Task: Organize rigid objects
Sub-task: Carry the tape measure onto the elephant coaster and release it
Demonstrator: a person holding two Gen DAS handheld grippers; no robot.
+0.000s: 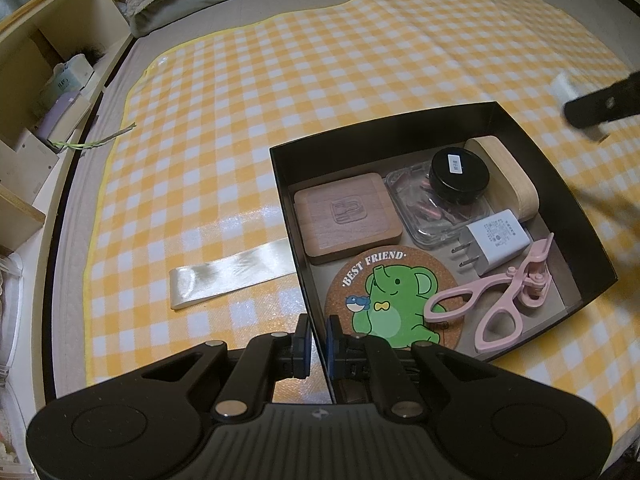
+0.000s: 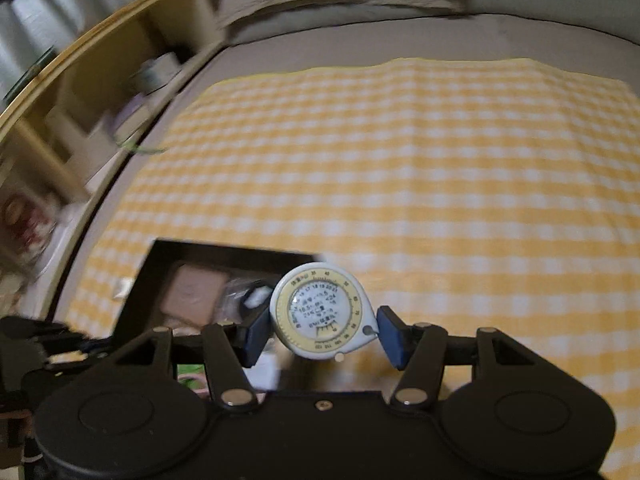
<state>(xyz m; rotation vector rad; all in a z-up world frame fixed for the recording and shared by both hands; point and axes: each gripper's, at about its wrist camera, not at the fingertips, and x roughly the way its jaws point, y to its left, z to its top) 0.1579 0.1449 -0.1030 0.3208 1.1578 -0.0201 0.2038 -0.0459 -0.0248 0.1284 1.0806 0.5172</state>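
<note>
Tape measure (image 2: 323, 314) clamped between right jaws.

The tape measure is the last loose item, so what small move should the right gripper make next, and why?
Probably carry the tape measure left and down over the box: the right gripper holds it above the checked cloth, outside the box.
</note>
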